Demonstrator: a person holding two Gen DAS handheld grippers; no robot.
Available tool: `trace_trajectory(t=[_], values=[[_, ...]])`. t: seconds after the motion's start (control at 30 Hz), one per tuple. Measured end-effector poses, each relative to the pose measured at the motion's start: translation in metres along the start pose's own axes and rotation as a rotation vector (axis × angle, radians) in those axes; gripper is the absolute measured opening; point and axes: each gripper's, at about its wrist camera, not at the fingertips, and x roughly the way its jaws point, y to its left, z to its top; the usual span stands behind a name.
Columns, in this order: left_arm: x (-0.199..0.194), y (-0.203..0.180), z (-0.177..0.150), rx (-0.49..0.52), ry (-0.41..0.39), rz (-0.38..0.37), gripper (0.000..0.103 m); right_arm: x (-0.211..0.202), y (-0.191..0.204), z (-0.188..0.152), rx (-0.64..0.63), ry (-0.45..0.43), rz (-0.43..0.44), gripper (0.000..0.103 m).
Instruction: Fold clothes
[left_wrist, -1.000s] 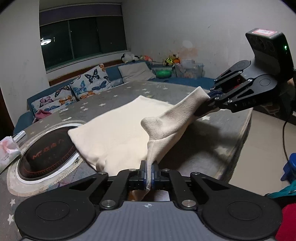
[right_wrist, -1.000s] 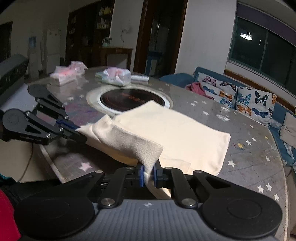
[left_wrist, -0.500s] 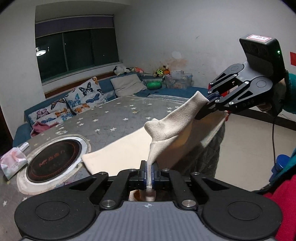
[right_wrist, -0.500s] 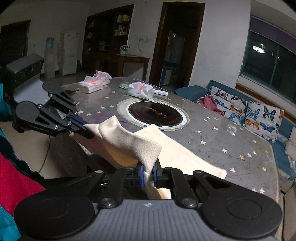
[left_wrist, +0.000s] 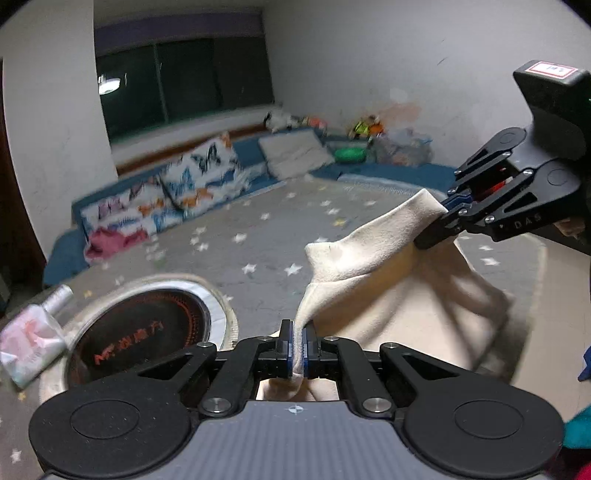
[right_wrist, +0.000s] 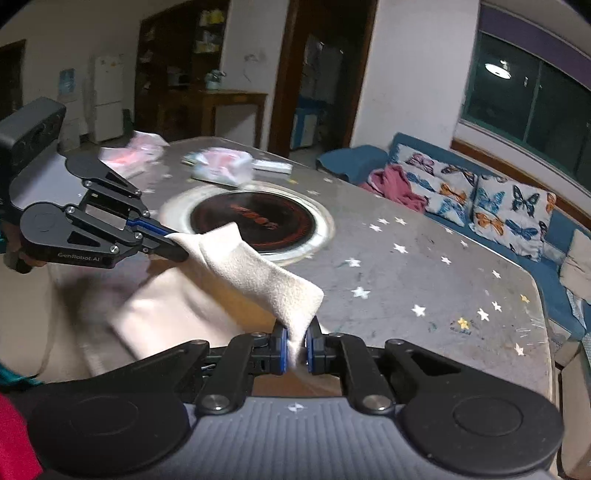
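Cream garment (left_wrist: 399, 295) suspended between 2 hand-held grippers above the near edge of a grey star-patterned table (left_wrist: 258, 236). Left gripper (left_wrist: 298, 347) is clenched on one corner of the cloth's top edge; right gripper (right_wrist: 295, 347) is clenched on the other corner. Each gripper also appears in the other's view, its fingers pinching the fabric. The top hem runs between the 2 pinch points and forms the long axis as held, roughly level and parallel to the table's near side; the body of the cloth hangs from it, with its lower part blurred and apparently off the table's edge. Fabric appears soft, light and fleecy: it sags between the grips, bunches into folds, and offers no stiffness, so it should follow wherever the corners are carried. Corners or hem ends are judged the best hold, since a mid-panel pinch would let the sides droop. A round inset hotplate (right_wrist: 255, 221) lies beyond the cloth.
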Motion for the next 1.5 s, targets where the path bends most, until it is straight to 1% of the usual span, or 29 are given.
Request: trace_trajectory(t=[0.07,0.2,0.23,0.27,0.33,0.4,0.47,0.57,0.67,0.73,0.87,0.9,1.0,1.1,1.13,1.27,1.37,1.5], values=[[0.024,0.007,0.0,-0.01,0.031,0.014,0.005,0.021,-0.012,0.004,0.02,0.018,-0.008,0.009],[0.058,0.012,-0.007,-0.037,0.085,0.044,0.007,0.065,-0.027,-0.007,0.078,0.079,-0.039,0.01],[0.066,0.014,-0.009,-0.047,0.1,0.051,0.008,0.072,-0.028,-0.011,0.095,0.09,-0.048,0.012],[0.073,0.015,-0.011,-0.056,0.111,0.057,0.009,0.079,-0.03,-0.014,0.111,0.101,-0.058,0.018],[0.074,0.018,-0.013,-0.066,0.111,0.072,0.014,0.089,-0.034,-0.022,0.148,0.113,-0.078,0.022],[0.076,0.021,-0.015,-0.077,0.11,0.087,0.018,0.085,-0.039,-0.025,0.189,0.093,-0.102,0.029],[0.077,0.024,-0.014,-0.089,0.109,0.099,0.02,0.075,-0.045,-0.027,0.234,0.066,-0.131,0.03],[0.072,0.023,-0.01,-0.103,0.1,0.105,0.02,0.06,-0.049,-0.027,0.268,0.027,-0.167,0.03],[0.064,0.011,0.002,-0.092,0.062,0.08,0.02,0.047,-0.044,-0.028,0.291,-0.001,-0.146,0.029],[0.06,0.003,0.008,-0.082,0.046,0.057,0.018,0.043,-0.041,-0.029,0.303,-0.008,-0.125,0.029],[0.065,-0.01,0.017,-0.072,0.044,-0.015,0.018,0.055,-0.036,-0.027,0.318,0.007,-0.095,0.023],[0.068,-0.013,0.019,-0.07,0.048,-0.031,0.018,0.059,-0.037,-0.027,0.327,0.01,-0.092,0.022],[0.085,-0.017,0.017,-0.073,0.093,-0.036,0.018,0.069,-0.038,-0.025,0.347,0.014,-0.091,0.018],[0.098,-0.016,0.016,-0.093,0.131,-0.032,0.018,0.08,-0.037,-0.026,0.343,0.033,-0.125,0.017],[0.102,-0.015,0.015,-0.1,0.142,-0.03,0.019,0.084,-0.037,-0.027,0.342,0.044,-0.132,0.017],[0.106,-0.013,0.014,-0.1,0.149,-0.03,0.02,0.092,-0.03,-0.03,0.269,0.068,-0.187,0.016],[0.104,-0.012,0.012,-0.107,0.147,-0.028,0.02,0.084,-0.029,-0.03,0.262,0.055,-0.191,0.016],[0.104,-0.015,0.012,-0.098,0.145,-0.017,0.02,0.056,-0.026,-0.036,0.266,0.017,-0.18,0.016]])
